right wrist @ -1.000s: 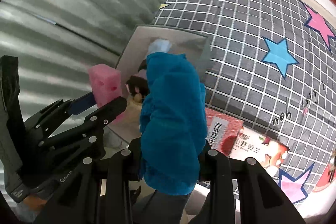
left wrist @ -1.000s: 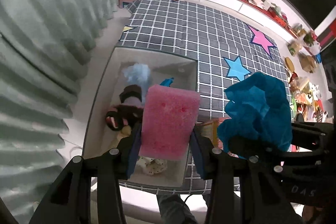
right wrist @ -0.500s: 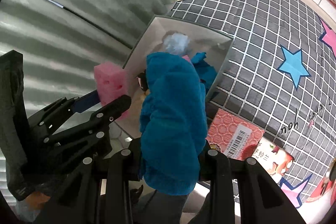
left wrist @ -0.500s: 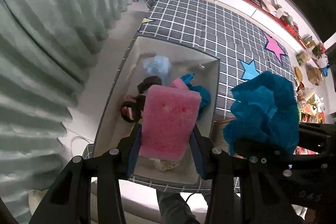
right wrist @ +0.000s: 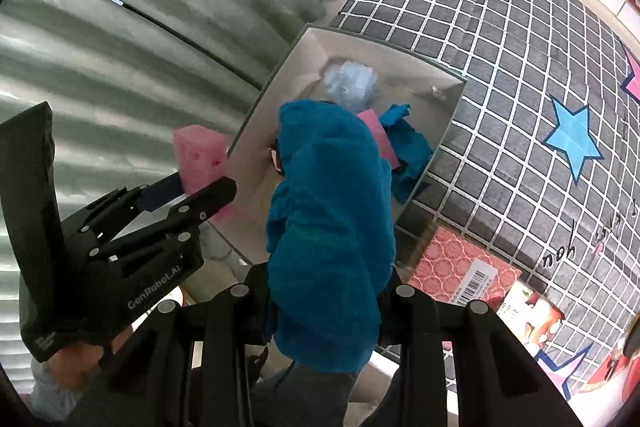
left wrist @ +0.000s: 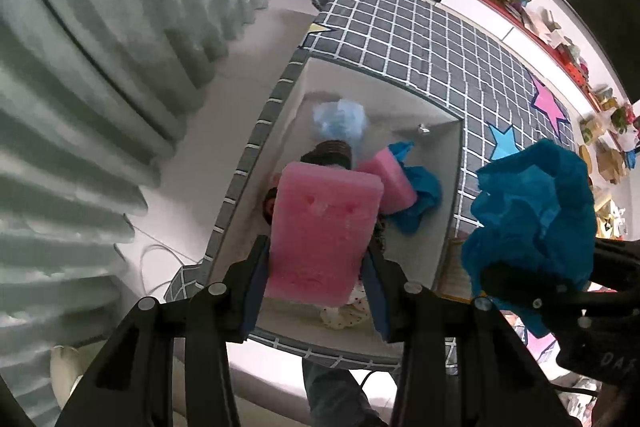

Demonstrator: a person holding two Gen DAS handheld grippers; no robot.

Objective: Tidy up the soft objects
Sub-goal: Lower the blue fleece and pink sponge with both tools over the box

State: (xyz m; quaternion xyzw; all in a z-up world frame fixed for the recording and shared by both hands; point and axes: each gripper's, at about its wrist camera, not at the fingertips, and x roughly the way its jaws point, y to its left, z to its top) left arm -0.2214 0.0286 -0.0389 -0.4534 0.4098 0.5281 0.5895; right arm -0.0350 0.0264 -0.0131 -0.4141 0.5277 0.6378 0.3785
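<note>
1. I am clamping my left gripper (left wrist: 316, 291) on a pink sponge block (left wrist: 320, 235), its pads squeezing both sides, and I am holding it above the grey storage box (left wrist: 448, 187), which is standing at the near corner of the checked mat (left wrist: 440, 39).
2. Below the block, the box is already holding a pale blue pouf (left wrist: 340, 119), a second pink sponge (left wrist: 390, 179), a teal cloth (left wrist: 420, 195) and some darker soft items I cannot identify.
3. I am gripping a bundled teal fleece cloth (right wrist: 328, 227) in my right gripper (right wrist: 324, 307), fingers pressed on it, just beside the left one, over the box's right half.
4. The risk I am seeing: both grippers are crowding one opening, so they may be knocking together, or the springy sponge may be bouncing off the pile and over the box's low wall.
</note>
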